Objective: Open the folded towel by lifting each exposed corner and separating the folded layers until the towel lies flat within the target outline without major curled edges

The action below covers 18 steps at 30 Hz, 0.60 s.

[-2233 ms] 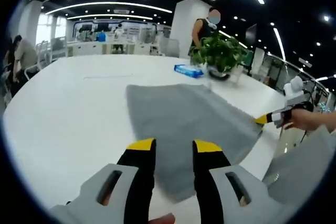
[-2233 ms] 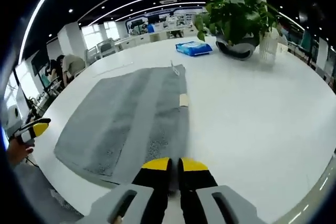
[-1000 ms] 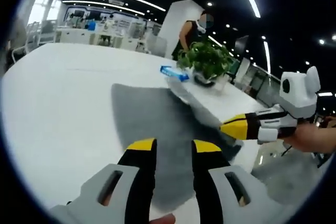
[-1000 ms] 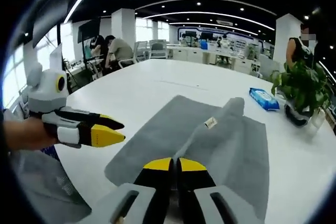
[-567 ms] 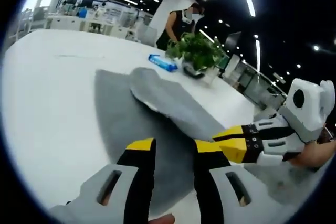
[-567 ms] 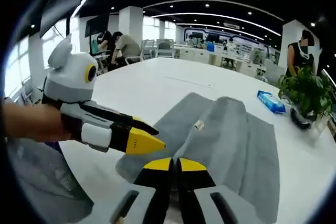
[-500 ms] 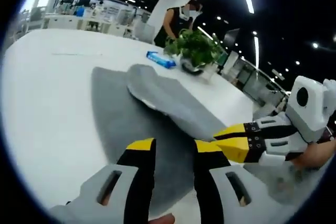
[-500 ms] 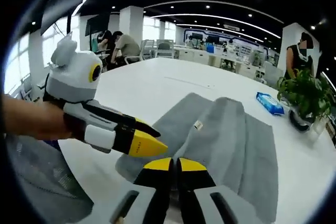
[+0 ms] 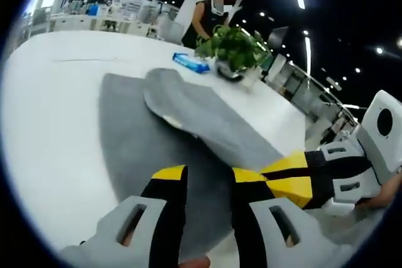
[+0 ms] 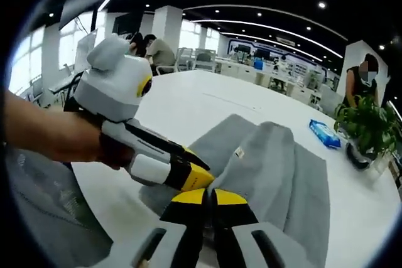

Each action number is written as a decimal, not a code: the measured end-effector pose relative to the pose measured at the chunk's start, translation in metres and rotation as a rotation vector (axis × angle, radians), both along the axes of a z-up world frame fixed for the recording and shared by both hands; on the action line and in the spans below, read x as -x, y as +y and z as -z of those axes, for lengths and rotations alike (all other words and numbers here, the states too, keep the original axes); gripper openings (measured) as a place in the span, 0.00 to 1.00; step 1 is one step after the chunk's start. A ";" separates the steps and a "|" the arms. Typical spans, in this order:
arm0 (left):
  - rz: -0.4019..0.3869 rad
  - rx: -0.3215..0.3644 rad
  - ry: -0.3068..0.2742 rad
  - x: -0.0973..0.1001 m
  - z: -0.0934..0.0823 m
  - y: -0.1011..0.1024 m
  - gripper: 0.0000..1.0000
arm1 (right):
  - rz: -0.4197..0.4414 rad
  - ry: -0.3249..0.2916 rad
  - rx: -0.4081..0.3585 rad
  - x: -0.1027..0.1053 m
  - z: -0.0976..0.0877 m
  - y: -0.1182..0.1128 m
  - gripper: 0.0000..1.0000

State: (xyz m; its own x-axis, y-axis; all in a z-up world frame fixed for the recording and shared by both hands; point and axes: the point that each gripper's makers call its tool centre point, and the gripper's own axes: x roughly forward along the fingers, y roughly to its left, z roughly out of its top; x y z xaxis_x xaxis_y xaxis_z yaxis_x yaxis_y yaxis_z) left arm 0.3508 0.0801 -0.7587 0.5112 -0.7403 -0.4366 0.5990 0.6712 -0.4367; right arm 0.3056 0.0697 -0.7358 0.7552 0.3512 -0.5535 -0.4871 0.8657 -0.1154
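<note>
Pinching the towel (image 10: 276,174) layer, right gripper (image 10: 210,196) has lifted it leftward; left gripper (image 9: 209,174), fingers spread, closes in.

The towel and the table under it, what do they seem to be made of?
The towel looks like soft grey terry or microfibre: matte, fuzzy, sagging into a rounded fold. The table looks like hard, smooth white laminate or similar, with a slight sheen.

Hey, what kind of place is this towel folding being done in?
Most likely a large open-plan office. A big white table holds the grey towel, and beyond it are rows of desks with a seated person, recessed ceiling lights and a potted plant.
</note>
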 end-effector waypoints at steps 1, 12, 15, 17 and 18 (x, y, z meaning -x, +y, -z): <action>-0.006 0.002 0.002 0.000 0.000 0.001 0.26 | -0.003 0.000 -0.004 0.000 0.000 0.001 0.00; -0.018 0.009 0.037 -0.002 0.001 0.003 0.26 | -0.026 -0.019 0.002 -0.001 -0.003 0.003 0.00; -0.020 0.021 0.035 -0.003 -0.003 0.005 0.27 | -0.015 -0.016 -0.004 -0.002 -0.003 0.000 0.00; -0.031 0.038 0.034 -0.004 -0.007 0.004 0.27 | -0.014 -0.004 -0.002 -0.001 -0.001 0.000 0.00; -0.032 0.045 0.035 -0.004 -0.008 0.004 0.27 | -0.015 -0.001 0.001 -0.001 0.000 0.000 0.00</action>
